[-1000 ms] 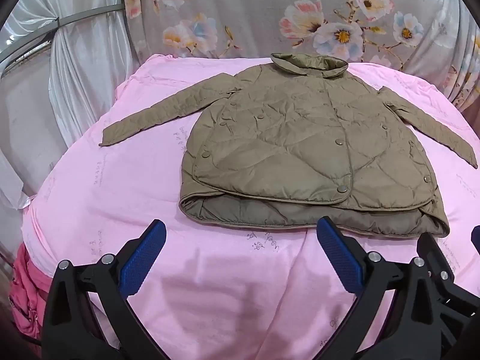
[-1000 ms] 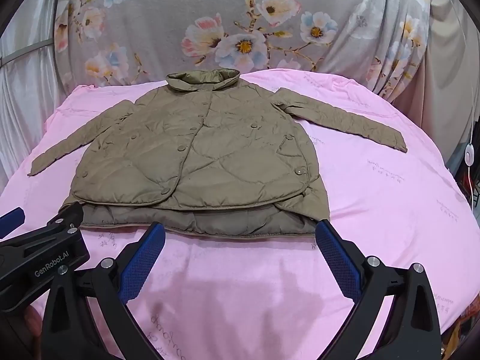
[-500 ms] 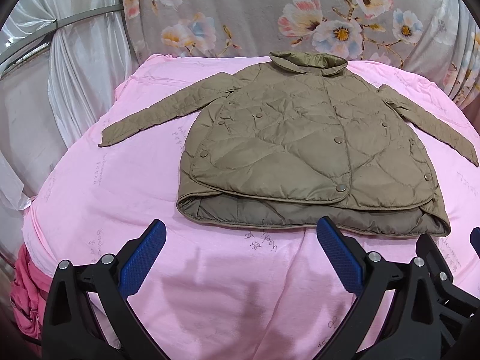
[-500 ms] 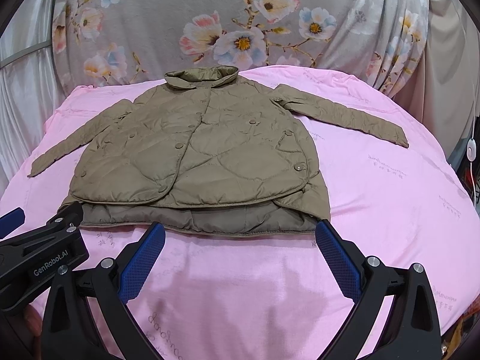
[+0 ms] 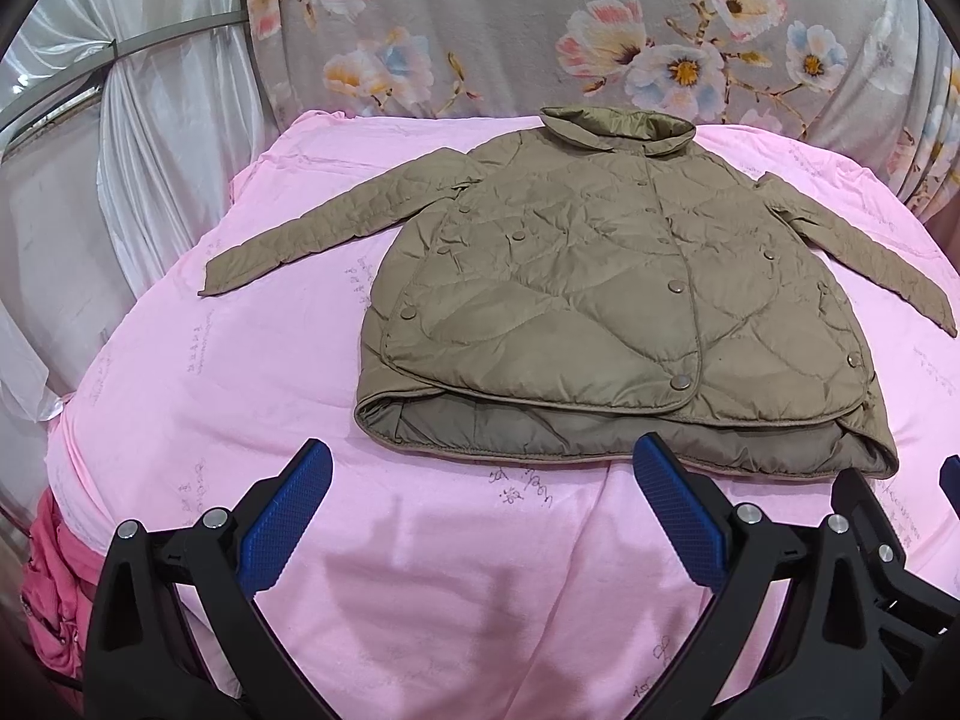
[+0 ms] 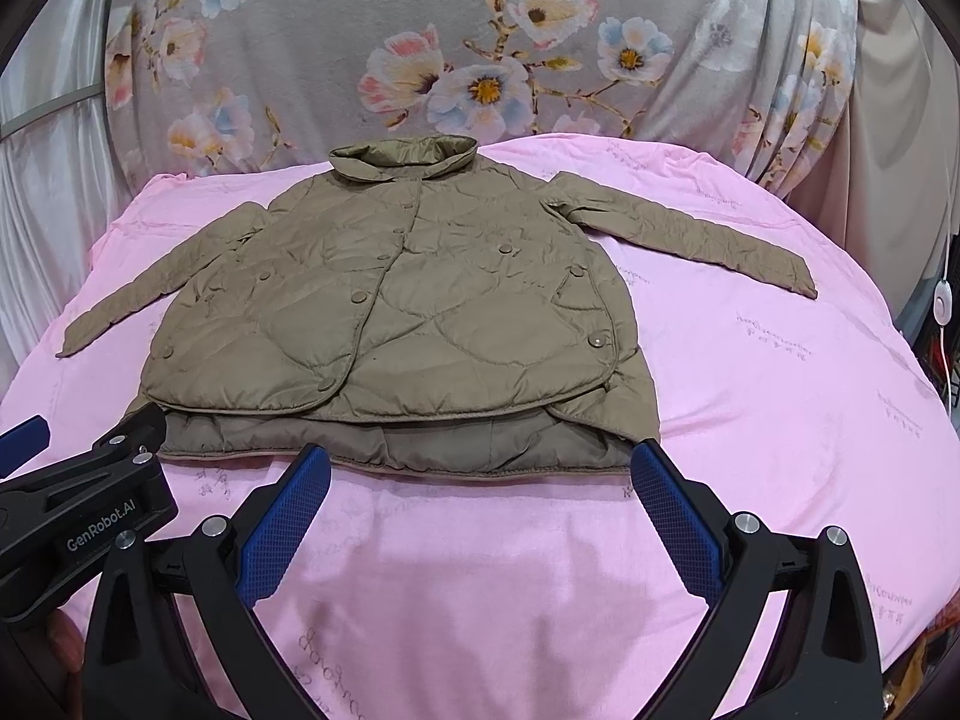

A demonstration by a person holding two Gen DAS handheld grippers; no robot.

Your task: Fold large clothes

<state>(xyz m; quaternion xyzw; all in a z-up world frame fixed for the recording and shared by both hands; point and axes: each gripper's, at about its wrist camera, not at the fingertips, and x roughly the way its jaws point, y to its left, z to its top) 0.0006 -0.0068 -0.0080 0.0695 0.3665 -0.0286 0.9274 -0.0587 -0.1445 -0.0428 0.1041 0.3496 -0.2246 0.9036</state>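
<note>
Olive quilted jacket [image 5: 606, 294] flat on pink sheet [image 5: 252, 396], sleeves spread, left gripper [image 5: 480, 468] fingers [image 5: 288, 516] apart, seemingly empty.

Olive-brown quilted jacket [image 5: 606, 300] on pink printed sheet [image 5: 252, 420]; grey floral backdrop [image 5: 510, 18]; blue-padded black claws.

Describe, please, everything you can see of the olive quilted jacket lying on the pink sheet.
The olive-brown quilted puffer jacket lies flat and face up on the pink sheet, collar toward the floral backdrop, hem toward the cameras. Its snap front is closed, with round snaps showing along the placket and at the pockets. Both sleeves are spread outward and down. The longer back hem peeks out below the front panels, showing the lining. It looks like slightly shiny padded fabric. Neither claw touches it.
</note>
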